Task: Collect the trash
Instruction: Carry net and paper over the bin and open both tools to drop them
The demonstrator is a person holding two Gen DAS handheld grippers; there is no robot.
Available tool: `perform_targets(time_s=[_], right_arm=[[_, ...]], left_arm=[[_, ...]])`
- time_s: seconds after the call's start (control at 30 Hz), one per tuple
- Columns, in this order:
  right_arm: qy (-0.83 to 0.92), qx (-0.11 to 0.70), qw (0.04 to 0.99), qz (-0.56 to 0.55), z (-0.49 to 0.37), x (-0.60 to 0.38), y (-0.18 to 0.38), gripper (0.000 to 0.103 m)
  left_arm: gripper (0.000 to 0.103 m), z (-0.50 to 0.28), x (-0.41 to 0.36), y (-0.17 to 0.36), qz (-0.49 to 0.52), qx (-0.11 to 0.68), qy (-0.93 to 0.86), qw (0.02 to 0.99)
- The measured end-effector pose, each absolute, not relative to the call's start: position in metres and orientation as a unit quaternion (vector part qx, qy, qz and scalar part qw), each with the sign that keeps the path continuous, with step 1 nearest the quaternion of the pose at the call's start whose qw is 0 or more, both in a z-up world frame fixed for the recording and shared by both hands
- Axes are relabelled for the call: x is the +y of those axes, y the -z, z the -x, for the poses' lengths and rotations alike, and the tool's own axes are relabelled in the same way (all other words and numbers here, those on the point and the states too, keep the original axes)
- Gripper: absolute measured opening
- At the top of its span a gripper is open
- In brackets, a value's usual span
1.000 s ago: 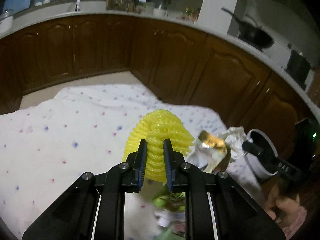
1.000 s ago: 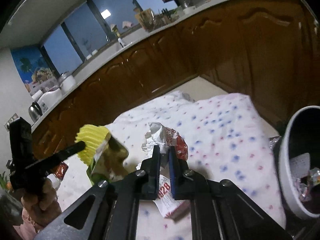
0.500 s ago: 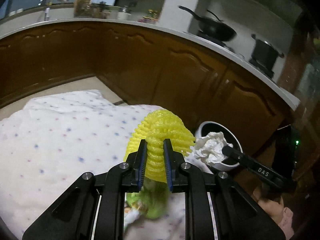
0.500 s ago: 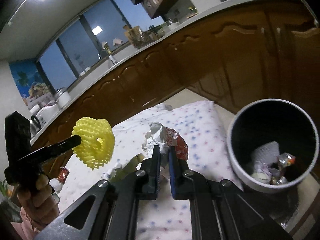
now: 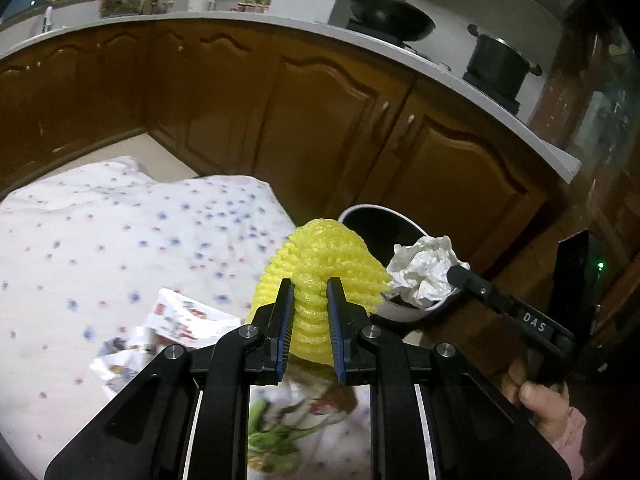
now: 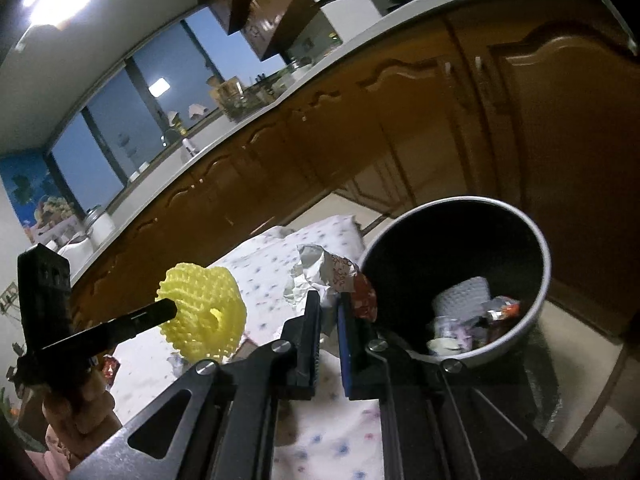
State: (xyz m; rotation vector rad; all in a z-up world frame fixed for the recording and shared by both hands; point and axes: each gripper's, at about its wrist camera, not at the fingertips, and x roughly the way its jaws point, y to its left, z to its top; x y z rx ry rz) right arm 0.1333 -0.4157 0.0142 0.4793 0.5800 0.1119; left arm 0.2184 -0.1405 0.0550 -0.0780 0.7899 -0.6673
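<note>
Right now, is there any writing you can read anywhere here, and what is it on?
"DAS": white letters on the right gripper finger, seen from the left wrist.
Red print on the crumpled wrapper: too blurred to read.
Print on the flat wrappers on the tablecloth: too blurred to read.

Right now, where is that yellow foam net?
The yellow foam net is pinched in the left gripper, held above the spotted cloth, just left of the trash bin.

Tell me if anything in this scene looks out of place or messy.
Printed wrappers lie loose on the dotted cloth instead of in the bin. The left gripper holds a yellow foam net and the right gripper a crumpled wrapper; neither is binned yet.
</note>
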Motion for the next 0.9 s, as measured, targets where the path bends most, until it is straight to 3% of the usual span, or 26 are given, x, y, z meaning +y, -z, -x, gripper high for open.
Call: perform_targets(time_s=[0.9], right_arm=[[0.041, 0.334, 0.916, -0.219, -0.177, -0.497, 0.012, 0.008]], left_arm=[[0.015, -0.284, -0.3, -0.013, 0.001, 0.452, 0.354, 0.819]])
